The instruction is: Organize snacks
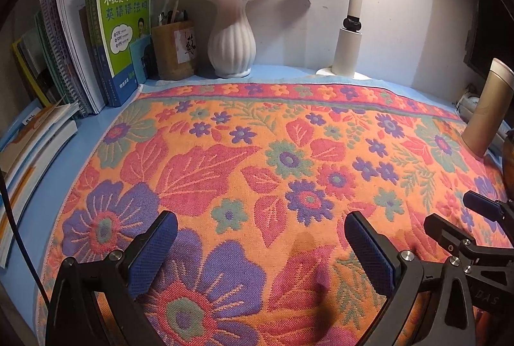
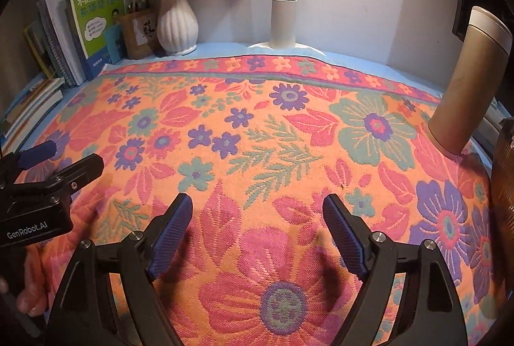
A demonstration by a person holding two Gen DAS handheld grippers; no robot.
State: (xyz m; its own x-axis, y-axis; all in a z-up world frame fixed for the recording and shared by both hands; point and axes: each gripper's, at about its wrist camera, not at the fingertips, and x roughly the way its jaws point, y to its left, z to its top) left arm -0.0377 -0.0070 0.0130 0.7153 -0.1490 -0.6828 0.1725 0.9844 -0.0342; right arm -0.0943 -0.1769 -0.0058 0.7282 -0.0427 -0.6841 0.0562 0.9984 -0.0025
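No snacks show in either view. My left gripper (image 1: 260, 236) is open and empty, low over the floral cloth (image 1: 257, 153). My right gripper (image 2: 257, 217) is open and empty over the same cloth (image 2: 257, 137). The right gripper also shows at the right edge of the left wrist view (image 1: 456, 217), and the left gripper at the left edge of the right wrist view (image 2: 61, 159). The two grippers are side by side, close together.
Books (image 1: 96, 50) stand at the back left, with more stacked flat (image 1: 29, 153). A pen holder (image 1: 175, 50), a white vase with flowers (image 1: 231, 40) and a lamp base (image 1: 350, 47) line the back wall. A gold tumbler (image 2: 465, 82) stands at right.
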